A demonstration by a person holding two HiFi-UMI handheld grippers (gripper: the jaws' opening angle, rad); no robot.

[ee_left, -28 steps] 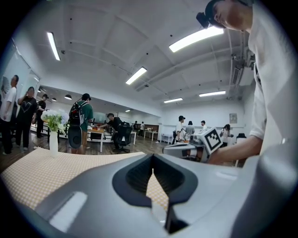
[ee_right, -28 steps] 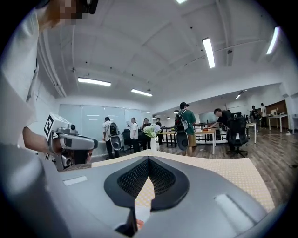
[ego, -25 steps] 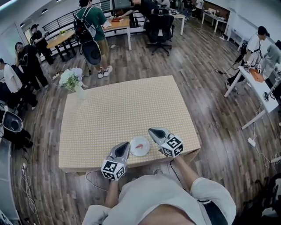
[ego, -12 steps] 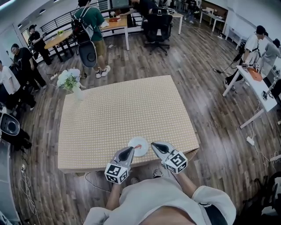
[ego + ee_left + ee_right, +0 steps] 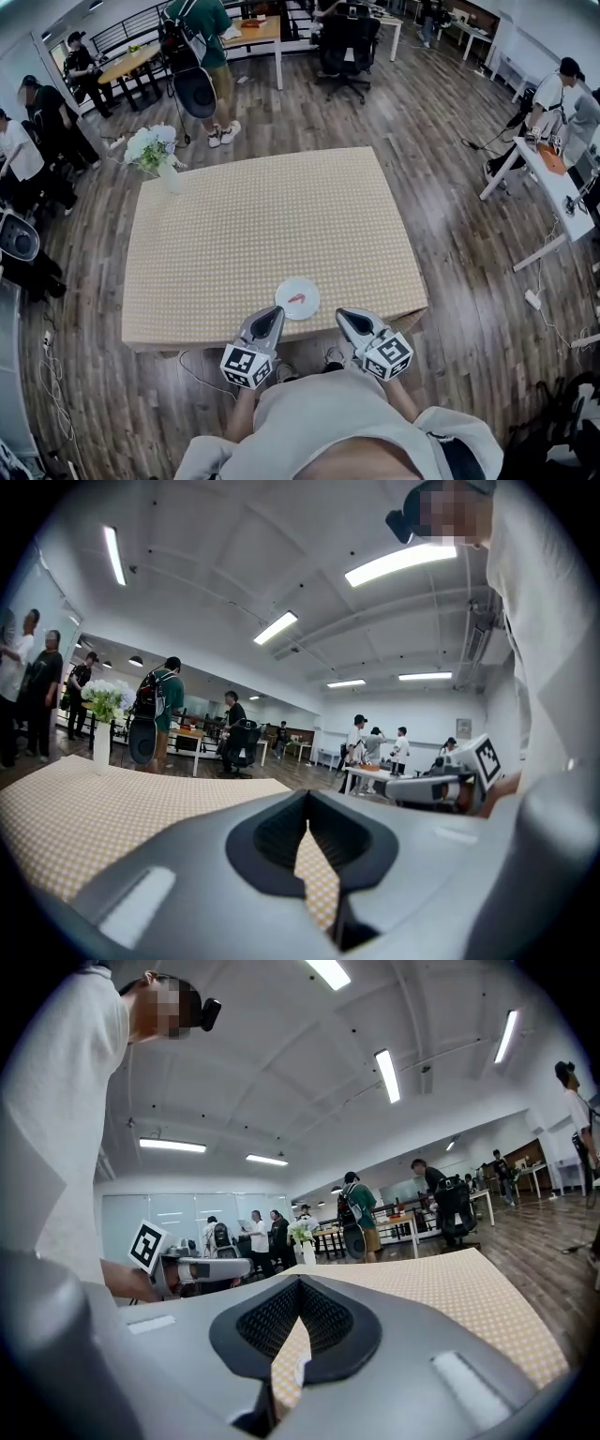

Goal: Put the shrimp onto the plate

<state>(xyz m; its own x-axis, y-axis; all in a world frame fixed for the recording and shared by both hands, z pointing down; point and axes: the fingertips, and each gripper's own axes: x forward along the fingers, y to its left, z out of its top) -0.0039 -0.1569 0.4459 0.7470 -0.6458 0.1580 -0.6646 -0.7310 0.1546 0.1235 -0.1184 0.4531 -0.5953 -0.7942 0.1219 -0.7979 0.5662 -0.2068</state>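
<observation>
Head view alone shows shrimp [image 5: 296,299] lying on white plate [image 5: 308,289] near front edge of worktop [image 5: 253,225]. Plate sits just ahead of and between left tongs [image 5: 272,315] and right tongs [image 5: 348,318]. Each gripper view shows own tongs pressed together, nothing held, checkered worktop glimpsed through gap below tips. Each also catches other tongs' marker cube. Flower vase [image 5: 157,157] at far left corner. Person's body cut off at bottom edge.

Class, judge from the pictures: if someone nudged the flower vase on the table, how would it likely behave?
The vase looks narrow with a wide bunch of flowers above, so it would probably tip rather than slide. It stands near the far corner of the table, so a fall could take it over the edge.
</observation>
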